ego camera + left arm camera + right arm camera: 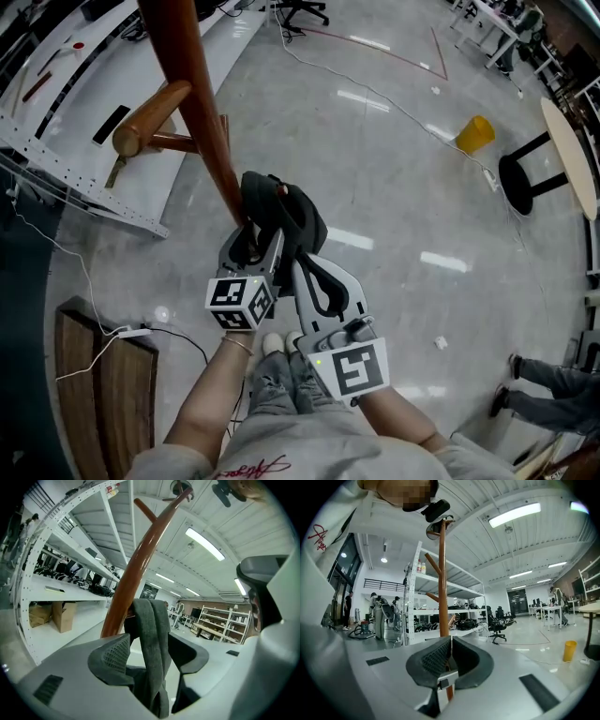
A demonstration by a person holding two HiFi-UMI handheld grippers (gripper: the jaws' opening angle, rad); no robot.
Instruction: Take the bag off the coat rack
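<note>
The brown wooden coat rack pole [202,112] slants down the head view, with a peg [150,120] on its left. A dark grey bag [286,214] hangs against the pole's lower part. My left gripper [255,246] reaches into the bag's top. In the left gripper view its jaws stand wide open [149,641], and the bag's grey strap [152,620] hangs loosely between the pads, draped from the pole [136,564]. My right gripper [319,281] sits just right of the bag with its jaws shut [451,640] and nothing seen between them. The pole [442,583] stands straight ahead of it.
White metal shelving [84,178] runs along the left behind the rack. A wooden bench [98,394] and a white cable lie at lower left. A yellow bin [475,133], a black stool [525,178] and a round tabletop [572,150] are at the right. A person's legs [553,384] show at lower right.
</note>
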